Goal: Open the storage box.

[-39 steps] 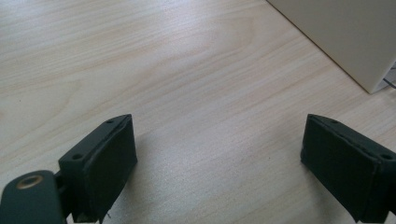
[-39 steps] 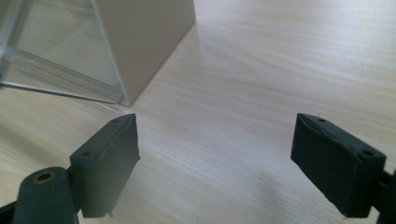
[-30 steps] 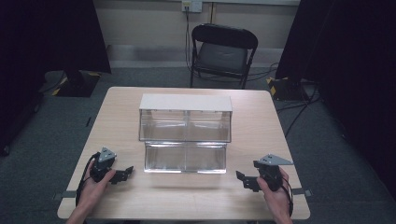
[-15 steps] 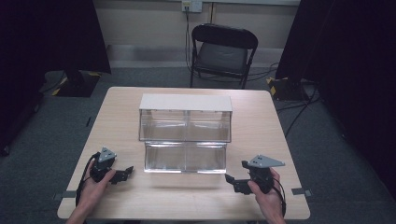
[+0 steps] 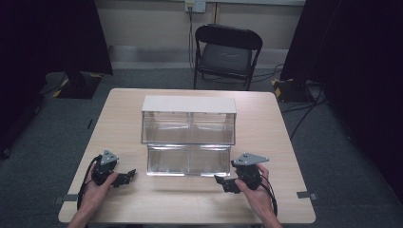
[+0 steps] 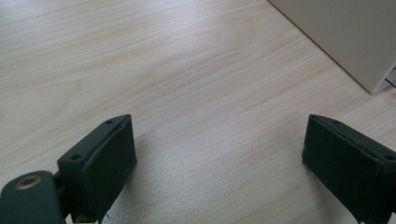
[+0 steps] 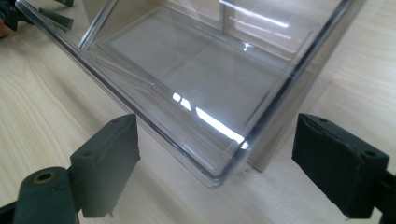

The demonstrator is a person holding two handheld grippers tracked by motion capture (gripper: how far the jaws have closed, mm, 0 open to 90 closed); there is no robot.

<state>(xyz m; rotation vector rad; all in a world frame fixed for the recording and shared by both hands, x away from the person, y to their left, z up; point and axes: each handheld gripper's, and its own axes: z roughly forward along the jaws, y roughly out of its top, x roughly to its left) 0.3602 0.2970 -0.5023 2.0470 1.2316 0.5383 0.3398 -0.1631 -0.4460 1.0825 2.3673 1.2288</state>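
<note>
On table | clear drawer pulled out | right gripper jaws apart

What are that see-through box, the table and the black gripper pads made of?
The box looks like clear hard plastic: glossy, with sharp glints and the table seen through it. Its top is opaque and pale, material unclear. The table shows light wood grain with a smooth matte sheen, possibly laminate. The right gripper pads look like matte black rubber or foam.

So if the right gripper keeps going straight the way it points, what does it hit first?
Most likely the near corner of the clear plastic drawer, straight ahead between the open jaws of the right gripper; exact depth is unclear.
</note>
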